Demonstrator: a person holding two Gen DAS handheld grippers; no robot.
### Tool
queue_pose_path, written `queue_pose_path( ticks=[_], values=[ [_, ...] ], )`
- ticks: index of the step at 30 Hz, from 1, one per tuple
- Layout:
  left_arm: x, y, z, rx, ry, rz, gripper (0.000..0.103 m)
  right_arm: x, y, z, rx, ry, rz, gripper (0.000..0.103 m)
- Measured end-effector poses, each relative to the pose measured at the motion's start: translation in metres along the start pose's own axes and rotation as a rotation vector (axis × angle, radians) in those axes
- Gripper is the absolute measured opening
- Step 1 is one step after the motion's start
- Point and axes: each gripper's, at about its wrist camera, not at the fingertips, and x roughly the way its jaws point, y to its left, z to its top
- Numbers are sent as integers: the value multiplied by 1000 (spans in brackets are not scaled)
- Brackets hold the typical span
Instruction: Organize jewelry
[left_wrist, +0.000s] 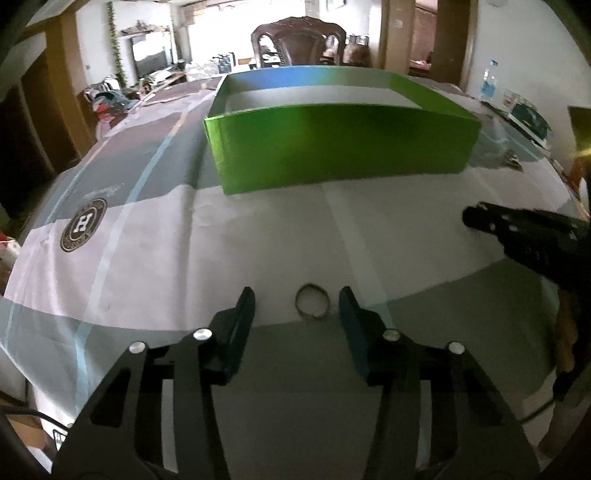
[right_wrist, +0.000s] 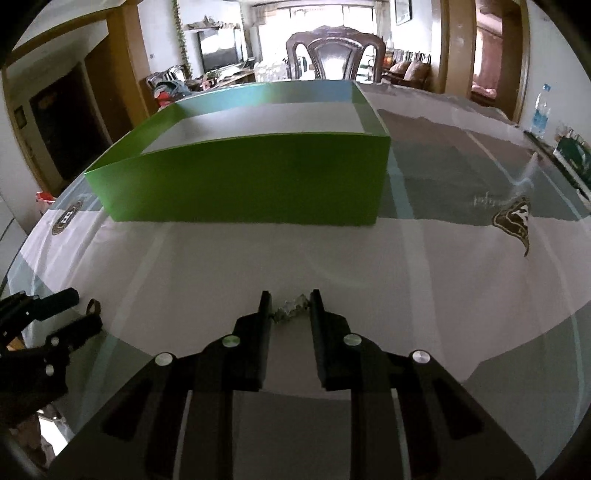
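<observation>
A thin metal ring lies flat on the tablecloth between the fingers of my left gripper. The jaws stand open, with a gap on each side of the ring. In the right wrist view, my right gripper is shut on a small sparkly silver jewelry piece low over the cloth. An open green box with a white inside stands beyond both grippers. Each gripper shows in the other's view: the right gripper at the right edge, the left gripper at the left with the ring beside it.
A white and grey tablecloth with round logos covers the table. A dark wooden chair stands behind the far edge. A water bottle and a dark package sit at the far right.
</observation>
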Motion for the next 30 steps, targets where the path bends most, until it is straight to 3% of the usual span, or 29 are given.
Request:
queue_pose_path(
  ticks=[8,14,17,20,22,23,30],
  values=[
    [3,-1,4,-12,-31,-5,18,2,-2,2,3,-11,-5,21],
    [4,0,3,-25,-31,-4,19,1,-5,6,6,-18,12,21],
    [5,-1,3,-17,-39,16,27,1,-5,6,5,-19,15,21],
    [6,-2,5,-19,-43,16,28,1,-6,6,4,-19,18,21],
    [7,-2,6,-21,-41,8,24,2,-7,6,2,-19,19,21],
    [7,-2,6,-20,-41,-2,18,2,-7,5,1,-19,17,21],
    [6,-4,7,-19,-39,-1,17,3,-7,5,1,-19,16,21]
  ],
)
